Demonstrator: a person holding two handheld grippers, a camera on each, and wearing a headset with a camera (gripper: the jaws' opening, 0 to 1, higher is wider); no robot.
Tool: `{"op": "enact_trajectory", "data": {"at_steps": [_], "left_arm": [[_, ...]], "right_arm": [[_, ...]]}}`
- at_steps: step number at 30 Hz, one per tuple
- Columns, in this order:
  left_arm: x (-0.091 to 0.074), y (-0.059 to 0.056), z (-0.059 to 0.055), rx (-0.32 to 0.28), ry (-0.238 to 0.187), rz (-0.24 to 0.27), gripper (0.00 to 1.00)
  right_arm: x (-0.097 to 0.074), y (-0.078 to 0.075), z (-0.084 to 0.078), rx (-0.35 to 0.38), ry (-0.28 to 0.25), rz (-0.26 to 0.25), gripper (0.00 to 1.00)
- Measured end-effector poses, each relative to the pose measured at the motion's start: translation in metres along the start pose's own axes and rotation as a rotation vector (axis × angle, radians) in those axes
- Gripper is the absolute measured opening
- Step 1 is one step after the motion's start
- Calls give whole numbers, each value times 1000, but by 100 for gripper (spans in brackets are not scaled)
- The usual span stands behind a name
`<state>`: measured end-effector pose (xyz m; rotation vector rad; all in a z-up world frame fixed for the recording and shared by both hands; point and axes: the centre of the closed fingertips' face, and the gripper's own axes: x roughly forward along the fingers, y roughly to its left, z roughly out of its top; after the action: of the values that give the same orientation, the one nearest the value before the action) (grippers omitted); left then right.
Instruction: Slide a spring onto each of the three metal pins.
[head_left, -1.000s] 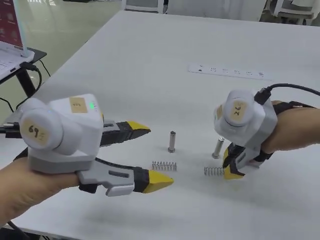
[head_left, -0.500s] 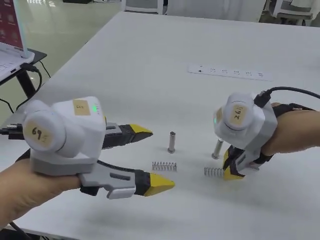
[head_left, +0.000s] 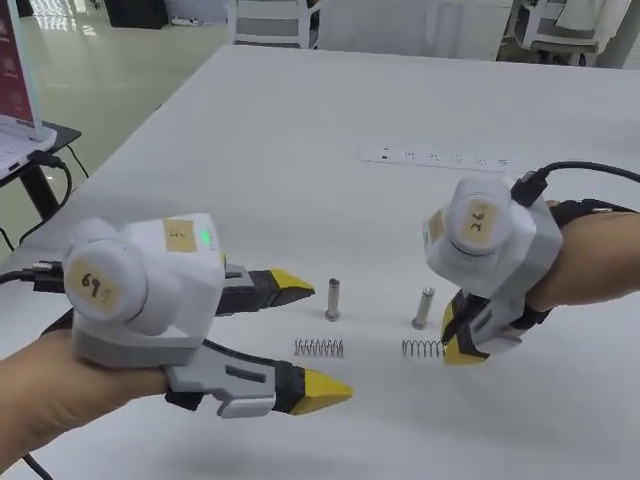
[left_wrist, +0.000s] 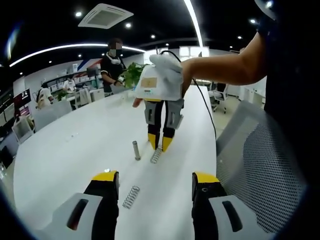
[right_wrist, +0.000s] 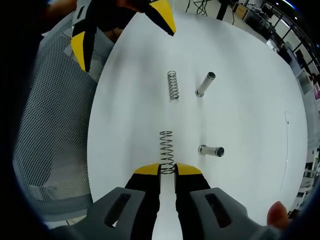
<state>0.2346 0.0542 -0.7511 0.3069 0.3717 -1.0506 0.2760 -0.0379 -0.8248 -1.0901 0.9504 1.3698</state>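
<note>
Two springs (head_left: 319, 347), apparently two pins (head_left: 332, 298).

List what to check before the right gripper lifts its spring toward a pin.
1. Right gripper shut on the end of the spring: ok.
2. Grip firm enough to lift: cannot tell.
3. Near pin upright and bare: ok.
4. Far pin upright and bare: ok.
5. Left gripper open, apart from the other spring: ok.
6. Held spring off the table: not ok, it lies flat.
</note>
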Motion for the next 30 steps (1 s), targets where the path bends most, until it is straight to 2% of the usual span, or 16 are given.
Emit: {"op": "enact_trajectory", "data": {"at_steps": [7, 17, 25, 30], "left_arm": [[7, -4, 11, 42, 9, -38, 50], [31, -16, 32, 99, 7, -117, 43], [48, -23, 35, 118, 23, -151, 38], [55, -26, 34, 123, 17, -146, 29]], "right_arm": [[-14, 10, 1, 16, -18, -4, 8], [-36, 20, 6, 14, -30, -25, 8], [-46, 23, 10, 6, -31, -42, 8], [-50, 26, 13, 2, -32, -42, 8]]}}
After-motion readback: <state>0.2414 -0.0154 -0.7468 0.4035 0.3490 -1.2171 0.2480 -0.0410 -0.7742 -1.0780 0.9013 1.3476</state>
